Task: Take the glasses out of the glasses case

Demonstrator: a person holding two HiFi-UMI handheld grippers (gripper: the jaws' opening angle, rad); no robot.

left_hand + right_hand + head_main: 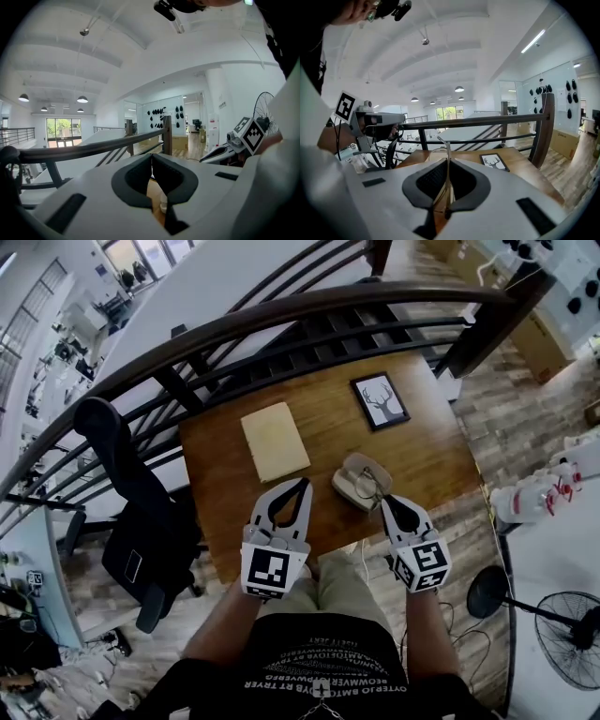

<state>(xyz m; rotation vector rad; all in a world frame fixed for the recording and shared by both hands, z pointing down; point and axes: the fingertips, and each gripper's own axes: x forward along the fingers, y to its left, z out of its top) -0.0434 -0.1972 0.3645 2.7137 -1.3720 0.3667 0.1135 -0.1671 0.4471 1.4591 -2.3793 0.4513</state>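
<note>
Since the glasses [446, 145] look light, thin-wired and easily bent, a gentle pinch on the frame, off the lenses, suits them. The right gripper [448, 161] is clamped on their pale wire frame, over the open beige glasses case [352, 474] on the wooden table [422, 456]. The left gripper [305, 486] is closed and empty.

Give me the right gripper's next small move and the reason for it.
Probably lift the glasses a little and carry them sideways toward bare table. The right gripper has its jaws shut on the thin frame, and in the head view the glasses appear to sit just over the open case, so they look not yet clear of it.
</note>
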